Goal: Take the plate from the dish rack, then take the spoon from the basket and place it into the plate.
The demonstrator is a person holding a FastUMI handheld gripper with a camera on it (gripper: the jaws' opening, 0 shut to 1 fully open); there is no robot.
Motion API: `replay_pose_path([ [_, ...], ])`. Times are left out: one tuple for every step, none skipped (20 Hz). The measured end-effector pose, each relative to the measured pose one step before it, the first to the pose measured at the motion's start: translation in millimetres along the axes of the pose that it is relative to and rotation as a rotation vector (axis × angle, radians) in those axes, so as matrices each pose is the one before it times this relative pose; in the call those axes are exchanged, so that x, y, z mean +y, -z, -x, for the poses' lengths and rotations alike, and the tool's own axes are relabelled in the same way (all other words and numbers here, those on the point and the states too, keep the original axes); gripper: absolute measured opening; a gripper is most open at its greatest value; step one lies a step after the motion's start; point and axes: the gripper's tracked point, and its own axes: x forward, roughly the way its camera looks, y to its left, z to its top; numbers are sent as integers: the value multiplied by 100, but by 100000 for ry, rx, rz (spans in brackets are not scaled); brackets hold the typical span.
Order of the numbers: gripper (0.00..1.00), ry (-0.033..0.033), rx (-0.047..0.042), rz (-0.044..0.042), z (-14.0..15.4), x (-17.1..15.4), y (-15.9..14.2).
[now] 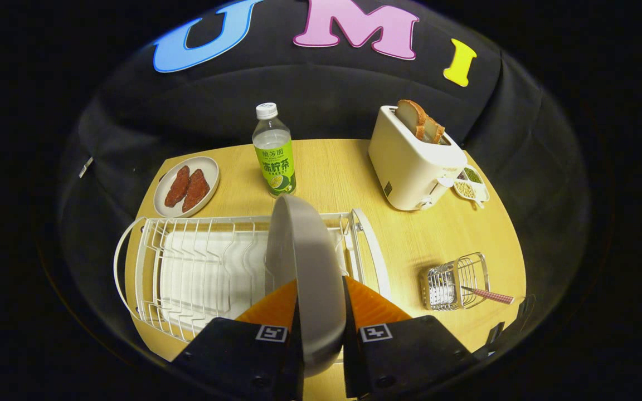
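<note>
Plate (305, 267): it stands on edge between the two fingers of the gripper (321, 312), which pinch it from either side near its lower rim. It rises above the right-hand part of the dish rack (187, 267); whether its bottom edge is clear of the wires cannot be told, since the fingers hide it.

The step in hand looks to be getting the plate out of the rack and onto the table (399, 245). To do it well, I would keep the plate upright while raising it straight along its own plane, so the rim does not catch the rack's wire dividers or the raised end frame just to its right. Only once clear should it be swung toward the bare wood and tipped flat. The grip sits low on a smooth rim, so the plate may pivot or slip if tilted fast.

To the right of the rack, near, sits the small wire basket (455, 281) with the spoon (488, 295) lying in it, handle poking out to the right. Setting the plate down between rack and basket would keep the later move short. Farther off stand a bottle (274, 156) just behind the plate, a toaster (414, 161) with bread on the far right, a small divided dish (471, 186) beside it, and a plate of meat (187, 186) on the far left. None of these crowd the lift, though the bottle is close if the plate drifts away.
</note>
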Motion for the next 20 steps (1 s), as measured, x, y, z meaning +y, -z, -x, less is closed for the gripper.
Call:
replay_pose_path([
  [32, 1674, -807, 2523, 307, 152, -338],
  [32, 1802, -1475, 2023, 362, 51, -632],
  [31, 2404, -1346, 2359, 134, -99, -647],
  [31, 2650, -1393, 2962, 385, -348, -678],
  [31, 1009, -1270, 2213, 288, -47, -680],
  [31, 1618, -1530, 2372, 157, -322, -662],
  [31, 1327, -2420, 1836, 262, -489, -926],
  [31, -326, -2300, 323, 312, -241, -749],
  [31, -2289, -1317, -1917, 535, -31, -570],
  [31, -3602, -801, -3181, 598, 52, -444],
  [31, -4036, -800, -3080, 802, -115, -420],
  [31, -2880, -1463, -2326, 926, -667, -534],
  [31, -1857, -2041, -1036, 928, -852, -485],
  [31, -1193, -1781, 29, 1132, -986, -313],
  [31, -1710, -1687, -219, 986, -822, -276],
  [31, -3056, -1050, -875, 1043, -469, -149],
  [31, -3760, -311, -2172, 1223, -372, 53],
  [31, -4233, -112, -2615, 1141, -430, 246],
  [31, -3302, 558, -2152, 1247, -542, 368],
  [31, -3248, -203, -857, 1306, -638, 354],
])
